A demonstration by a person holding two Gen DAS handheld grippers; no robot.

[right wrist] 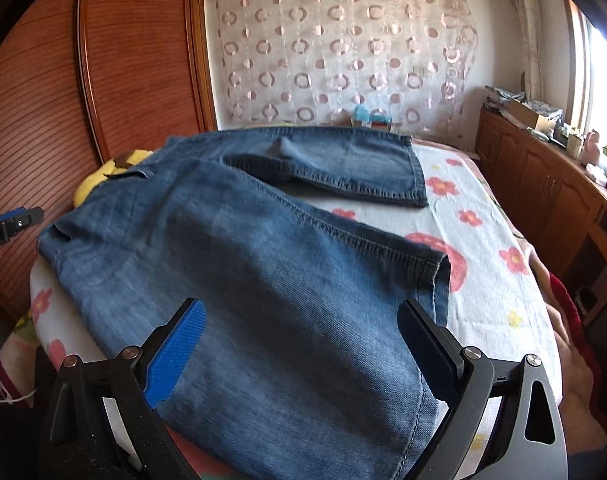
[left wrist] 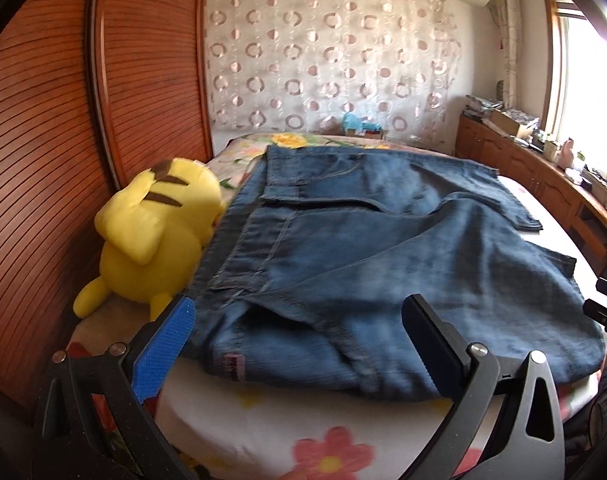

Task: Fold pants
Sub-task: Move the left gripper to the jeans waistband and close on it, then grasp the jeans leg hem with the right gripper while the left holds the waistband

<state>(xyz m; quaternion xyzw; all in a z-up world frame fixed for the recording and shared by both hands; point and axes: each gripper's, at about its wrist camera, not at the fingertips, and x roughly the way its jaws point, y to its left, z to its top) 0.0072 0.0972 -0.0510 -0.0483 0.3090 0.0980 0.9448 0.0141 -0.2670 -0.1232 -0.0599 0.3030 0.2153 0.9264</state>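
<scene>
Blue denim pants (left wrist: 363,248) lie spread on the flowered bed, waist to the left and legs to the right. My left gripper (left wrist: 299,320) is open and empty, hovering over the near waist corner. In the right wrist view the pants (right wrist: 243,264) show both legs, the far leg (right wrist: 335,164) lying apart from the near one. My right gripper (right wrist: 303,328) is open and empty, above the near leg close to its hem (right wrist: 439,280). The left gripper (right wrist: 11,224) shows at the left edge of that view.
A yellow plush toy (left wrist: 155,236) lies against the waist at the left, by the wooden wardrobe (left wrist: 63,140). The flowered bedsheet (right wrist: 483,240) is bare to the right of the legs. A wooden cabinet (right wrist: 551,196) with clutter runs along the right wall under the window.
</scene>
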